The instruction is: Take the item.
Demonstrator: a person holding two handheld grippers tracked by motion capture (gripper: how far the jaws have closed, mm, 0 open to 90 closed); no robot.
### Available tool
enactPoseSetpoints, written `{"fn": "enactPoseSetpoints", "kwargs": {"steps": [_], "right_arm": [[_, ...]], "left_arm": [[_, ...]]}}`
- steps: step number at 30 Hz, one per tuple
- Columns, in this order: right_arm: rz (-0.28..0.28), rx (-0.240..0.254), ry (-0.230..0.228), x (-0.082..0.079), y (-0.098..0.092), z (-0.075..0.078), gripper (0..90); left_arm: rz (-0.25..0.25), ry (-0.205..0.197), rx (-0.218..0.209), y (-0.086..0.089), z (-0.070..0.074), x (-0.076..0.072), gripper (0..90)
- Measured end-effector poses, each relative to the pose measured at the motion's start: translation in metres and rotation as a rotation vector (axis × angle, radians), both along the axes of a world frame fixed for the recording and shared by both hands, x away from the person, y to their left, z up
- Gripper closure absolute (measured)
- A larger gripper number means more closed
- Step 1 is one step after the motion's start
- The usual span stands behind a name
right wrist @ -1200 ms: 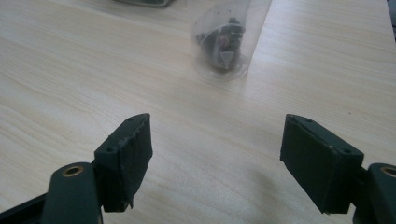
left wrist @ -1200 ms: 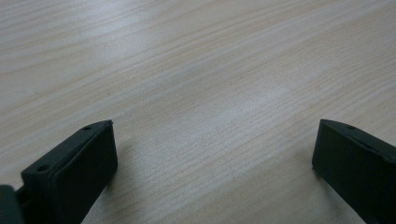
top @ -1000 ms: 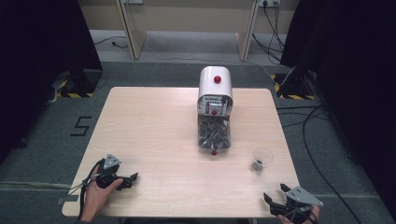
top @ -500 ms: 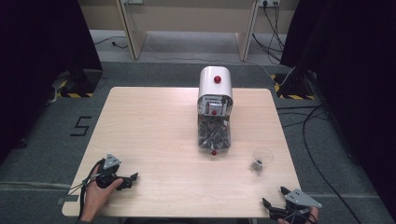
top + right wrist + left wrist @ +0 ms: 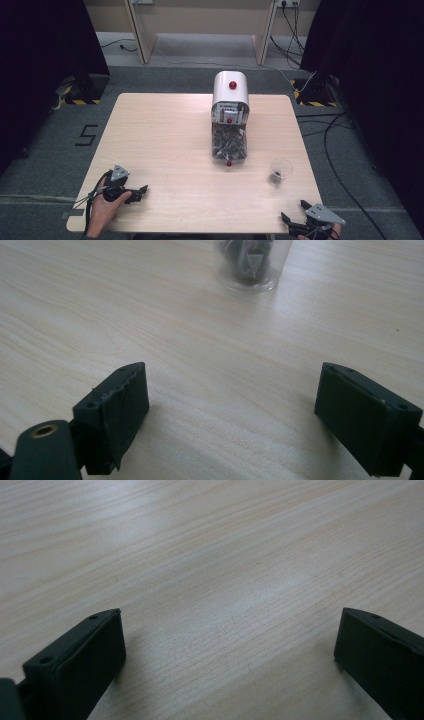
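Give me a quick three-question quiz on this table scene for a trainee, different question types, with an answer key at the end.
1. True or false: the left gripper is shut on the clear cup.
2. Multiple choice: where does the clear cup stand relative to the white dispenser? A) on the table's left half B) nearer the person and toward the right edge C) behind the dispenser
3. Fill in: in the right gripper view, the jaws of the right gripper stand ____ with bare table between them.

Key
1. False: its jaws are apart over bare wood, far from the cup.
2. B
3. open
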State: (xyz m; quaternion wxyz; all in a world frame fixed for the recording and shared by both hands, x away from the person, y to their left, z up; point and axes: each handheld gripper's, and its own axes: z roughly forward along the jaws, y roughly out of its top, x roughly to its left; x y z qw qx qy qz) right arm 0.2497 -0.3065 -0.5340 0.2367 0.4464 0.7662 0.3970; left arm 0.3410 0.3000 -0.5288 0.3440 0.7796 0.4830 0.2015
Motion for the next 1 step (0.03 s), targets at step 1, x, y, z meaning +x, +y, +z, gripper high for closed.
{"fn": "enactPoseSetpoints", "kwargs": {"steps": [1], "right_arm": [[0.0, 0.0, 0.0, 0.0001, 0.0, 0.0, 14.7]], "left_arm": [[0.0, 0.0, 0.0, 0.0, 0.0, 0.0, 0.0]]}}
